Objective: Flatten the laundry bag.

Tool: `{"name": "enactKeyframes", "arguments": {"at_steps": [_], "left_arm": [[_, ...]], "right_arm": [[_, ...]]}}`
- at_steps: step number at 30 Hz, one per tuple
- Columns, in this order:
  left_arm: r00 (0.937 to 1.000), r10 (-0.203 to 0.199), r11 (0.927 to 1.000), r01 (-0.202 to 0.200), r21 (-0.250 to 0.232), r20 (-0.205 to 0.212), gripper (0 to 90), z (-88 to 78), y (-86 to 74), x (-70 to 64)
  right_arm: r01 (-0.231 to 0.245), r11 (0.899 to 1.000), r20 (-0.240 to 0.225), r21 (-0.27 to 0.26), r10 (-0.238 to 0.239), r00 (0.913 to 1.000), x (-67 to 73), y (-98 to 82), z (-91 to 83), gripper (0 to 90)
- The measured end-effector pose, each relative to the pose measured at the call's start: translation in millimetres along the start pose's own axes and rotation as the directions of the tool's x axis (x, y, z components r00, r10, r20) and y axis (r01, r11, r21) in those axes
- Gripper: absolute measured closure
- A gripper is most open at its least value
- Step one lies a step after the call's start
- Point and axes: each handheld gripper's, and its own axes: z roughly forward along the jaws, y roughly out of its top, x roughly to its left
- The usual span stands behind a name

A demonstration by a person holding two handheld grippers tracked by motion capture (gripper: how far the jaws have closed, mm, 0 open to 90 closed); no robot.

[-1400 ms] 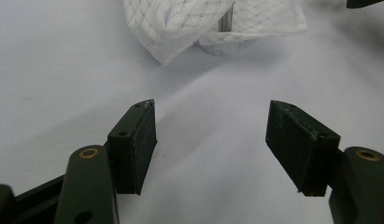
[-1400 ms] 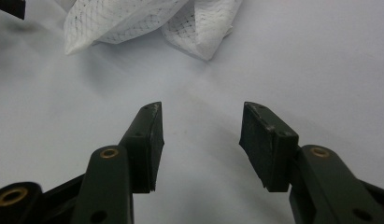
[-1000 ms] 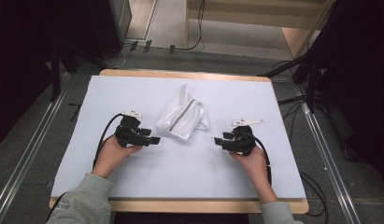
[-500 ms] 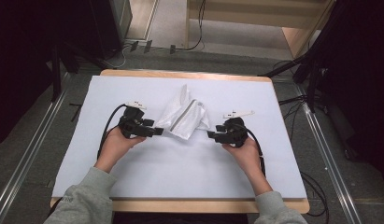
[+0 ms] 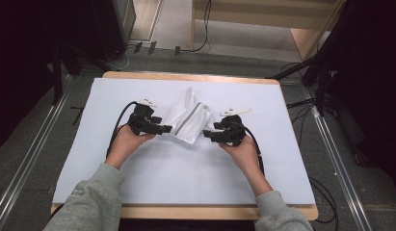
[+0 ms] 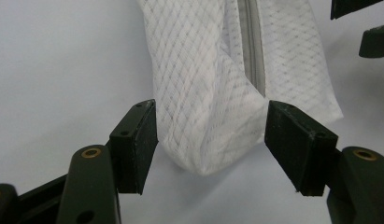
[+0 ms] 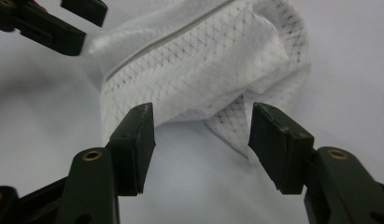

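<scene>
A crumpled white mesh bag (image 5: 188,118) with a grey zipper lies in the middle of the pale sheet (image 5: 186,178). My left gripper (image 5: 165,129) comes at it from the left, open. In the left gripper view the bag's rounded end (image 6: 203,70) sits between the wide jaws of that gripper (image 6: 212,116), not squeezed. My right gripper (image 5: 208,135) faces the bag from the right. Its jaws have just been opening; in the right gripper view this gripper (image 7: 201,116) stands open, with a corner of the bag (image 7: 194,65) just past its tips and nothing pressed between them.
The sheet covers a wooden table (image 5: 186,212). Each gripper trails a black cable (image 5: 119,120) over the sheet. Loose cables (image 5: 301,103) lie on the floor at the right, and dark furniture stands on both sides.
Both hands have moved up the table and inward, so the grippers now flank the bag closely. The bag has stayed where it was.
</scene>
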Motion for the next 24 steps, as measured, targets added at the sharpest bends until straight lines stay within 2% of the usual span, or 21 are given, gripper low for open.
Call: {"name": "enactKeyframes", "arguments": {"at_steps": [2, 5, 9, 10, 12, 13, 14, 16, 17, 19, 21, 24], "left_arm": [[0.9998, 0.018, 0.9998, -0.018, 0.012, -0.012, 35.6, 3.5, 3.5, 0.7], [0.9998, 0.013, 0.9998, -0.013, 0.013, -0.016, 35.7, 8.8, 7.1, 5.0], [0.9995, -0.01, 0.9999, 0.01, -0.001, 0.031, 42.3, 17.6, 7.0, 12.0], [0.9996, -0.013, 0.9998, 0.013, 0.017, 0.025, 42.3, 21.0, 6.1, 13.8], [0.9994, -0.021, 0.9981, 0.019, 0.059, 0.028, 50.9, 28.9, 2.7, 15.7], [0.9989, -0.024, 0.997, 0.021, 0.075, 0.039, 50.9, 31.9, 1.2, 16.5], [0.9981, -0.028, 0.9959, 0.023, 0.088, 0.055, 56.3, 34.0, 0.1, 17.4], [0.9951, -0.058, 0.9955, 0.052, 0.08, 0.08, 73.2, 35.2, -1.5, 18.2], [0.9944, -0.062, 0.9953, 0.055, 0.08, 0.085, 73.2, 35.0, -2.2, 18.8], [0.9939, -0.069, 0.9947, 0.062, 0.082, 0.086, 84.4, 34.0, -4.0, 18.8], [0.9941, -0.074, 0.9943, 0.067, 0.084, 0.08, 85.9, 32.5, -5.1, 17.7], [0.9934, -0.068, 0.9948, 0.06, 0.083, 0.093, 87.3, 29.0, -7.7, 12.5]], "right_arm": [[-0.008, 1.0, -0.007, 0.006, 0.008, 0.9999, 1.3, 2.3, 2.8, 41.7], [0.009, 1.0, 0.004, 0.01, -0.009, 1.0, 4.5, 4.9, 7.1, 40.4], [0.007, 1.0, -0.006, 0.021, -0.007, 1.0, 10.3, 6.0, 13.7, 37.4], [0.007, 1.0, -0.006, 0.021, -0.007, 1.0, 10.3, 6.0, 13.7, 37.4], [0.019, 0.999, -0.005, 0.028, -0.019, 0.9998, 14.3, 5.4, 14.6, 36.5], [0.019, 0.999, -0.005, 0.028, -0.019, 0.9998, 14.3, 5.4, 14.6, 36.5], [0.024, 0.999, -0.004, 0.027, -0.024, 0.9997, 15.2, 5.2, 14.5, 36.4], [0.022, 1.0, -0.006, 0.019, -0.022, 0.9998, 16.1, 4.8, 13.5, 35.7], [0.022, 1.0, -0.006, 0.019, -0.022, 0.9998, 16.1, 4.8, 13.5, 35.7], [0.019, 1.0, -0.008, 0.014, -0.019, 0.9998, 16.2, 4.9, 13.4, 35.2], [0.017, 1.0, -0.009, 0.011, -0.017, 0.9998, 16.3, 5.2, 13.7, 35.1], [0.024, 1.0, -0.011, 0.006, -0.024, 0.9997, 17.7, 7.5, 15.9, 35.1]]}}
